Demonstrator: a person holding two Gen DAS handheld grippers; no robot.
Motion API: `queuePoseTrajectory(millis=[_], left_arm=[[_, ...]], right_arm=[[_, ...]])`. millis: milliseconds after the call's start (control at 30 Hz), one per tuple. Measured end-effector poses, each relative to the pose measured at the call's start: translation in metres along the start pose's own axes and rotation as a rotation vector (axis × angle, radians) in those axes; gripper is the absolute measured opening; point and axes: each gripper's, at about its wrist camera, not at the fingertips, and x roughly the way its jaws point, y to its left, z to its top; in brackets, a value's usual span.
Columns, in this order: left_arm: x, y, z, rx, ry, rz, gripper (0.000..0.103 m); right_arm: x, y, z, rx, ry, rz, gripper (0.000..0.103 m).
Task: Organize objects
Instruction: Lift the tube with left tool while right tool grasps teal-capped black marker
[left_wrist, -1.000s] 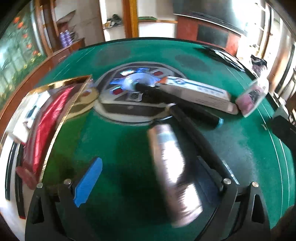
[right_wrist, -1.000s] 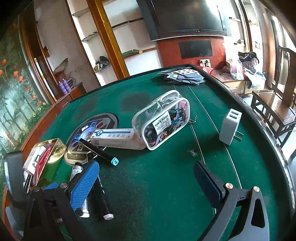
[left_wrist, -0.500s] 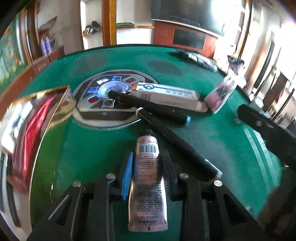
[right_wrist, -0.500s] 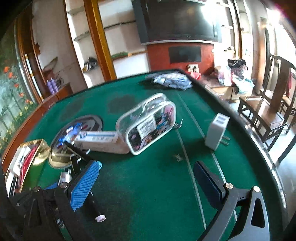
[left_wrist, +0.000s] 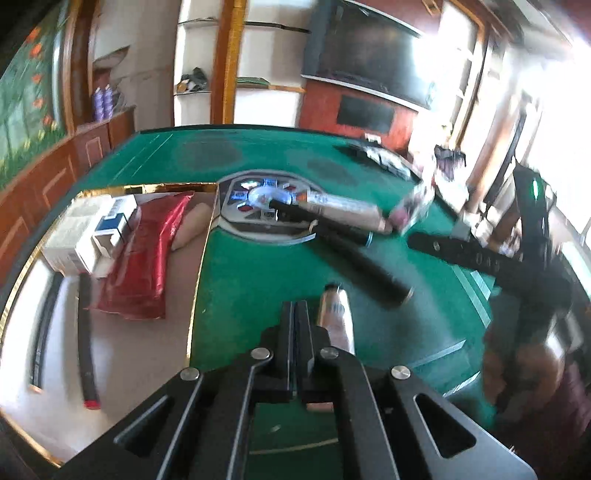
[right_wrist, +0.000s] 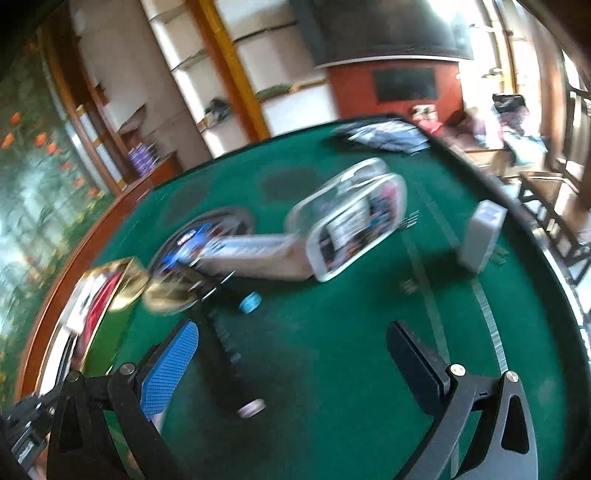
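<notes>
A green felt table (right_wrist: 332, 350) carries a gold tray (left_wrist: 199, 258), pens (left_wrist: 369, 269), a boxed tube (right_wrist: 255, 254), a clear pouch (right_wrist: 351, 221) and a charger (right_wrist: 480, 236).

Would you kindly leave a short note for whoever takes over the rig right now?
Left hand-held gripper: shut; the tube lies beside it, seemingly not gripped.
Right hand-held gripper: open above the felt.
Done: red pack and boxes are in the tray.
Left: tube, black pens, long box, pouch, charger.
</notes>
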Motion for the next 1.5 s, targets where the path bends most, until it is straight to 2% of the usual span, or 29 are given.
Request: queuePoseTrajectory(millis=[67,100,133,167,233,300,333,400,433,467,500,567,800,1000,1100,1167,1233,1333,1367,1400,1433,1500], left_arm=[[0.003,0.000,-0.005,0.009,0.013,0.010,0.011],[0.004,0.002,-0.008,-0.005,0.025,-0.004,0.027],[0.002,0.005,-0.010,-0.030,0.025,-0.035,0.039],[-0.002,0.008,-0.012,-0.050,0.015,-0.054,0.042],[-0.011,0.014,-0.014,-0.068,-0.008,-0.054,0.055],[-0.020,0.020,-0.016,-0.075,-0.033,-0.043,0.065],[-0.023,0.021,-0.016,-0.082,-0.041,-0.041,0.070],[-0.025,0.025,-0.017,-0.095,-0.044,-0.042,0.075],[-0.024,0.025,-0.017,-0.095,-0.039,-0.040,0.075],[-0.023,0.026,-0.017,-0.096,-0.029,-0.038,0.075],[-0.021,0.026,-0.018,-0.096,-0.016,-0.039,0.075],[-0.018,0.025,-0.020,-0.098,0.002,-0.050,0.076],[0.002,0.006,-0.017,-0.061,0.040,-0.054,0.080],[0.046,-0.025,-0.013,0.042,0.115,0.035,0.080],[0.076,-0.038,-0.008,0.094,0.222,0.058,0.082],[0.081,-0.050,-0.004,0.150,0.219,0.083,0.083],[0.088,-0.060,0.000,0.187,0.210,0.090,0.089],[0.102,-0.057,0.006,0.152,0.188,0.015,0.090],[0.103,-0.057,0.008,0.159,0.178,0.020,0.088],[0.103,-0.058,0.009,0.159,0.169,0.018,0.070],[0.099,-0.059,0.010,0.168,0.147,0.019,0.024],[0.096,-0.059,0.010,0.170,0.153,0.005,0.025]], right_arm=[[0.010,0.020,-0.002,-0.080,0.047,-0.031,0.103],[0.018,0.032,-0.004,-0.133,0.075,-0.058,0.103],[0.028,0.047,-0.006,-0.201,0.103,-0.096,0.103],[0.036,0.057,-0.009,-0.253,0.127,-0.119,0.100],[0.057,0.080,-0.016,-0.375,0.189,-0.184,0.084],[0.060,0.088,-0.015,-0.415,0.163,-0.224,0.075],[0.065,0.091,-0.011,-0.419,0.181,-0.238,0.070],[0.073,0.091,-0.002,-0.380,0.213,-0.205,0.050],[0.077,0.089,0.003,-0.340,0.239,-0.172,0.043],[0.079,0.085,0.007,-0.289,0.271,-0.133,0.028],[0.078,0.084,0.008,-0.273,0.279,-0.132,0.020],[0.071,0.081,0.005,-0.271,0.280,-0.137,0.014],[0.032,0.035,-0.017,-0.109,0.278,-0.087,0.014],[0.009,0.010,-0.035,-0.038,0.269,-0.029,0.014],[0.002,0.008,-0.042,-0.025,0.260,-0.009,0.014],[-0.001,0.007,-0.044,-0.016,0.251,-0.001,0.014],[-0.001,0.007,-0.045,-0.009,0.246,0.007,0.014],[-0.001,0.003,-0.045,0.012,0.238,0.024,0.014],[-0.001,0.003,-0.045,0.019,0.235,0.030,0.014],[-0.002,0.002,-0.047,0.024,0.233,0.034,0.014],[-0.003,0.001,-0.048,0.033,0.232,0.045,0.014],[-0.004,0.000,-0.049,0.038,0.230,0.062,0.015]])
